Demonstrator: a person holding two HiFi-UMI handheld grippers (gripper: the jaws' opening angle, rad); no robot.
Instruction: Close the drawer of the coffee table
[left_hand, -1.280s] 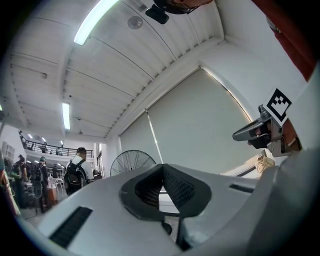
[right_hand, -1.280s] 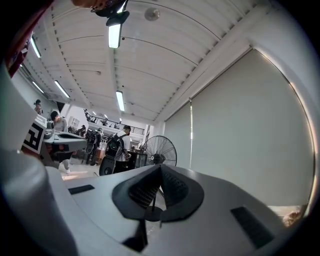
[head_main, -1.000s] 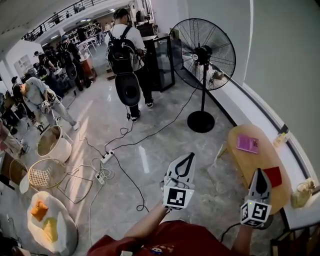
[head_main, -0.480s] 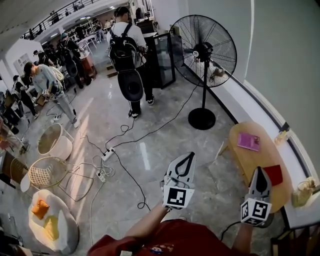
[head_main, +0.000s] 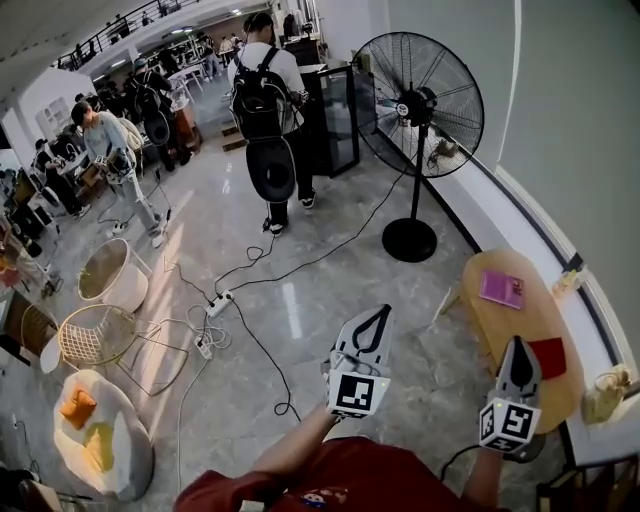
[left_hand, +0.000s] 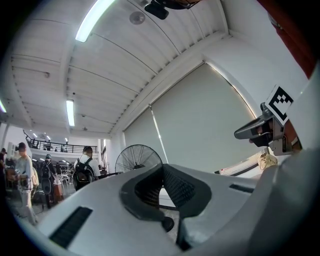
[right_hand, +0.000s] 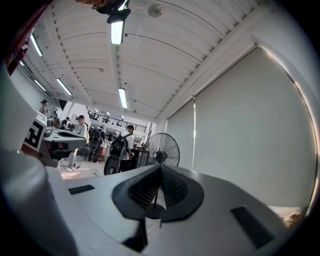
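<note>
I hold the left claw (head_main: 372, 318) and the right claw (head_main: 517, 348) level, both pressed together on nothing. I judge this a carrying pose that fits either an approach or a finished push. The head view puts the oval desk (head_main: 510, 330) just beyond and right of the right claw, but its drawer shows nowhere. The claw views look past it toward the fan (right_hand: 161, 148) and confirm empty jaws.

coffee table (head_main: 512, 335) | oval, light wood; upright; far right (drawer unseen)
</note>
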